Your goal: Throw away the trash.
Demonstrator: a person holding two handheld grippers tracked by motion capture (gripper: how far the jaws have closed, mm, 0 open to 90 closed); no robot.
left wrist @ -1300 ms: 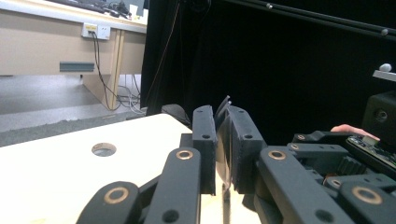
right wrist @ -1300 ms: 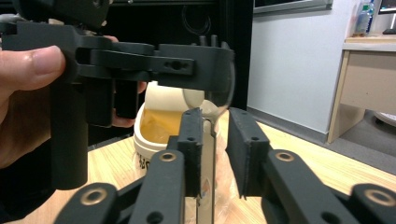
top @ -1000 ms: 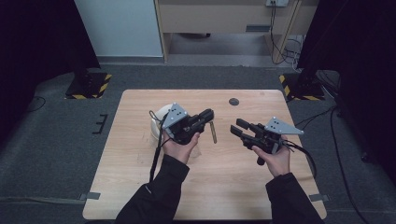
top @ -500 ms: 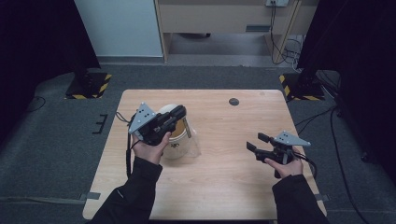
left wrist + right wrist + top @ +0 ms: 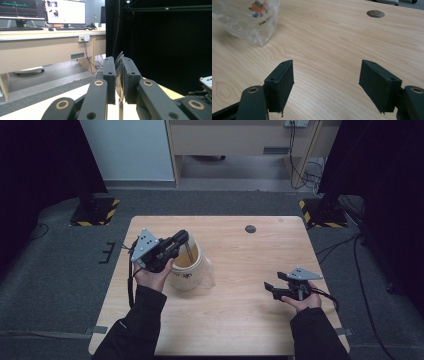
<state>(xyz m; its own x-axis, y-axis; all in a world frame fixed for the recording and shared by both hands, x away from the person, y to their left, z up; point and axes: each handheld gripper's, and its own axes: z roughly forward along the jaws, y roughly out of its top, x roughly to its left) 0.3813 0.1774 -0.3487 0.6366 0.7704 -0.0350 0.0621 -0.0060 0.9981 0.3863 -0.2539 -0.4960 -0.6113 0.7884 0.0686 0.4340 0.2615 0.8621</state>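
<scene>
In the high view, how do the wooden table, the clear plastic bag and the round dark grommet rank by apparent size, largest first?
1. wooden table, by far the largest.
2. clear plastic bag, mid-sized, partly covered by the left gripper.
3. round dark grommet, the smallest.

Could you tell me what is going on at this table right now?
A person works at a wooden table with a gripper in each hand. The left gripper is shut on the edge of a clear plastic bag with a cartoon print, holding it up so that its mouth stands open. The right gripper sits low over the table's right side, apart from the bag; its jaws have just been opening and stand apart with nothing between them.
</scene>
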